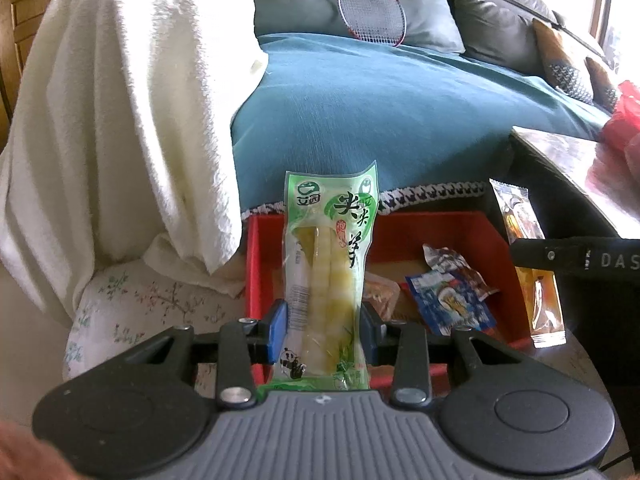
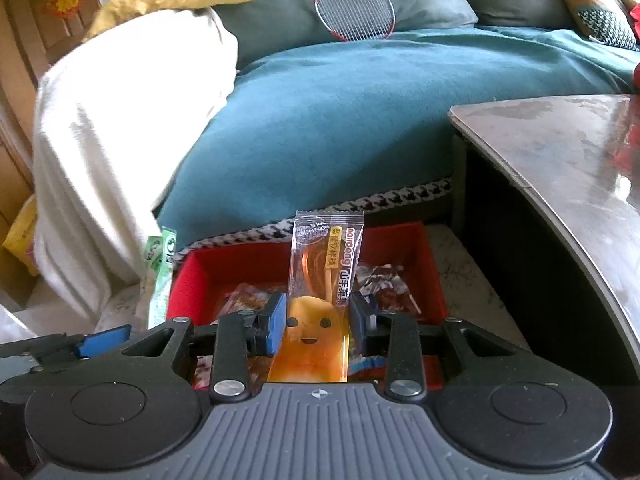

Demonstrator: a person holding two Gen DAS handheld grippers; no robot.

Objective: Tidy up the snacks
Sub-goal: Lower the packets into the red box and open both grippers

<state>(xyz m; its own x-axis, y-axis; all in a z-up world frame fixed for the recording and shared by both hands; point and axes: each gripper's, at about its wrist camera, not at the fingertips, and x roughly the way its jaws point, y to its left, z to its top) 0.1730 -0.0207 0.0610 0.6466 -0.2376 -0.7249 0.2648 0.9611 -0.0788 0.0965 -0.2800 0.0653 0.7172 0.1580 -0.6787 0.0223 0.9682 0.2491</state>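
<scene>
Glossy green plastic — a long bamboo-shoot packet (image 1: 326, 276) with a panda printed low on it — stands upright, pinched between the left gripper (image 1: 324, 330) pads, while the right gripper (image 2: 318, 326) clamps a clear orange snack sleeve (image 2: 320, 304) lettered "nairoong", a smiling face on it. Just beyond both sits a red rectangular box (image 1: 436, 232) holding crinkled foil packets (image 1: 448, 292), and past that a teal sofa cover (image 2: 360, 112) with a red racket (image 2: 354, 8).

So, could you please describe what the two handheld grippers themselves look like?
Both the left gripper and right gripper look identical: black linkage arms with silver pivot bolts, blue pads on the fingers, a ribbed grey body flanked by round black discs. White "DAS" lettering marks the right one's side, seen from the left wrist view.
</scene>
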